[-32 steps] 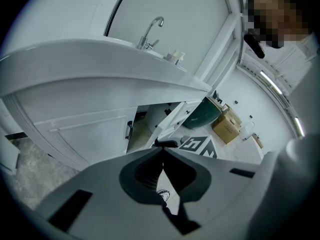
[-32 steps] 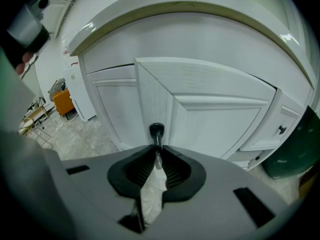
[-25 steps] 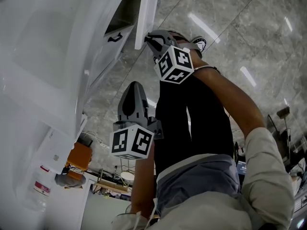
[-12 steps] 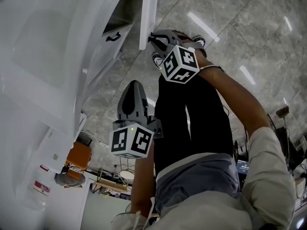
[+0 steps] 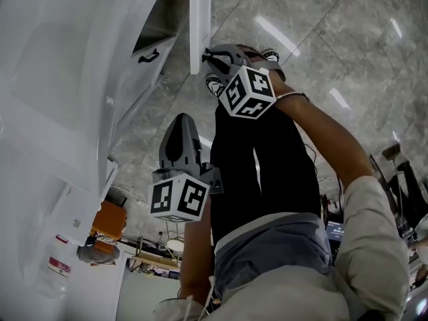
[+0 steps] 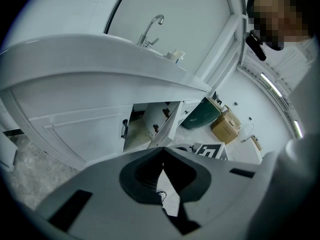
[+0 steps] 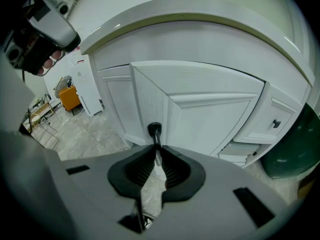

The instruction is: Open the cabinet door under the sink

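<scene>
Black handle (image 7: pixel 154 130), pinched by my right gripper (image 7: pixel 156 152); stiff cabinet door (image 7: pixel 150 96) should swing lightly. Left gripper (image 6: pixel 163 151) closed, empty.

The right claw (image 7: pixel 156 153) hides the lower end of the door handle (image 7: pixel 154 131). At four o'clock the green bin (image 7: pixel 294 145) is cut off by the edge.

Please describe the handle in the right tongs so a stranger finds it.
Under the white sink, one cabinet door stands open. Its black handle sits near the free edge. Only this handle is pinched in the right tongs.
</scene>
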The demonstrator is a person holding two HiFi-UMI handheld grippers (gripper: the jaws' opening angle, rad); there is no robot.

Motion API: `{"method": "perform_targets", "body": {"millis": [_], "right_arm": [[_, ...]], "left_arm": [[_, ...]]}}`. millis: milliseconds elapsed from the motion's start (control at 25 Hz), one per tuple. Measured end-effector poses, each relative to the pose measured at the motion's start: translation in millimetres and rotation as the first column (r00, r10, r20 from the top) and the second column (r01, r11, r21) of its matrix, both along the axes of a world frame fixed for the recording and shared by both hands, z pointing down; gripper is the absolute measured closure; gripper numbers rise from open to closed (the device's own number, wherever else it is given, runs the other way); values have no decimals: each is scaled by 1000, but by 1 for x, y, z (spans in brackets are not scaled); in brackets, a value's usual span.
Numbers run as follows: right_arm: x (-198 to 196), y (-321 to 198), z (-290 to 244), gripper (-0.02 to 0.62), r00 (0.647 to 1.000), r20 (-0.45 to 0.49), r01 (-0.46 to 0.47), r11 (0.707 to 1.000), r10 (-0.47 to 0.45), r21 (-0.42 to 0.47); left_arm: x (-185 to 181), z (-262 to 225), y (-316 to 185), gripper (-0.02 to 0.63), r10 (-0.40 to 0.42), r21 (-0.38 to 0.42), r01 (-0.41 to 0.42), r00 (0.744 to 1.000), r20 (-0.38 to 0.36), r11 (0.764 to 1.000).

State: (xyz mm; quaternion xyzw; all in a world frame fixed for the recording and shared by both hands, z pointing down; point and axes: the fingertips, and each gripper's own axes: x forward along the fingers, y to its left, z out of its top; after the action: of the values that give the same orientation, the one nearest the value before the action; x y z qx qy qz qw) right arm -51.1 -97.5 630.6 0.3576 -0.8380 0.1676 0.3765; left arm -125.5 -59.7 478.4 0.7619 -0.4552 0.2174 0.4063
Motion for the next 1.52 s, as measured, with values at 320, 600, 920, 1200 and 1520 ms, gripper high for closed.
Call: {"method": "perform_targets", "body": {"millis": [320,600,920,1200,1520], "right_arm": [[21,11,-2,543,1000,1,-25,999,25,-21],[36,19,0,543,998,-7,-56,998,56,-37],[56,26,0,543,995,-12,-103,993,103,-53],[73,32,-1,543,993,-22,-120,991,119,-65],[107,41,3,546,982,-31,-186,979,184,-85]], "left_arm": [[-2,-2,-1,607,-11,-11,11,1000,13,1000],[3,0,0,607,0,-14,0,1000,6,1000],[9,4,-1,607,14,-23,-14,1000,-3,1000],[15,4,-1,607,30,-27,-30,1000,-3,999],[25,8,-1,606,50,-37,-50,999,-7,998]]}}
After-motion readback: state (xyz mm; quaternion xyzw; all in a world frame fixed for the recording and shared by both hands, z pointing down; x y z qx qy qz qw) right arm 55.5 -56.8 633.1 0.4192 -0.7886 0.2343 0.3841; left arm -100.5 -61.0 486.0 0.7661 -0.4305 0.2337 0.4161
